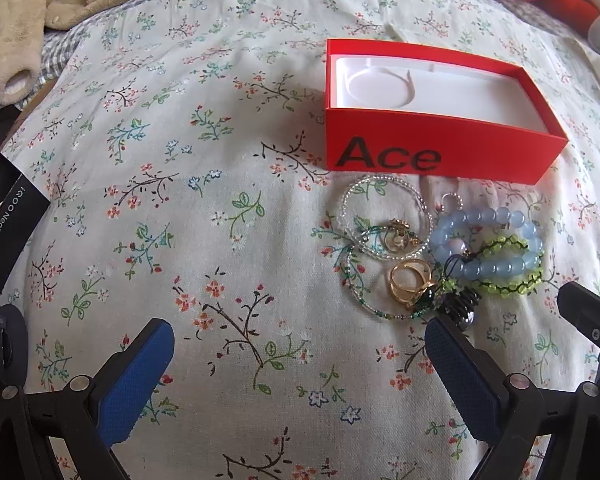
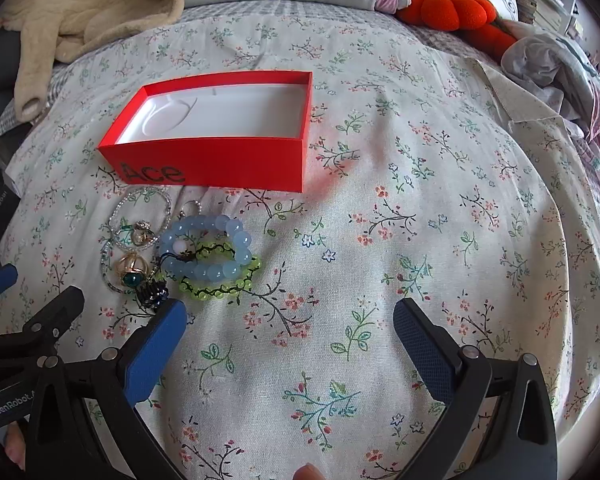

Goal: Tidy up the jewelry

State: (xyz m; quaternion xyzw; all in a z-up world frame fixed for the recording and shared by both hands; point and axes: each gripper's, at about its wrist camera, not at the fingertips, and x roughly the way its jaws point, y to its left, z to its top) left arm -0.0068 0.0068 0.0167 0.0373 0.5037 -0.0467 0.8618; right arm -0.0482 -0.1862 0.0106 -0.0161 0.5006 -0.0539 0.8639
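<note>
Left claw: held released, nothing between its blue pads, low over the bed.
Right claw: likewise spread wide and unladen.
Jewelry pile: heaped on the bed just in front of the red box, which is seen to be vacant.
Blue bead bracelet: laid with its long axis crosswise, overlapping the green bracelet.
Key relation: the pile is found ahead-right of the left claw, ahead-left of the right one; neither is judged clearly nearer.

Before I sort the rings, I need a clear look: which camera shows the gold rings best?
The left wrist view: the gold rings sit larger there and unobstructed, with separate bands visible. In the right wrist view the gold rings are smaller, near the left edge, their bands harder to separate.
</note>
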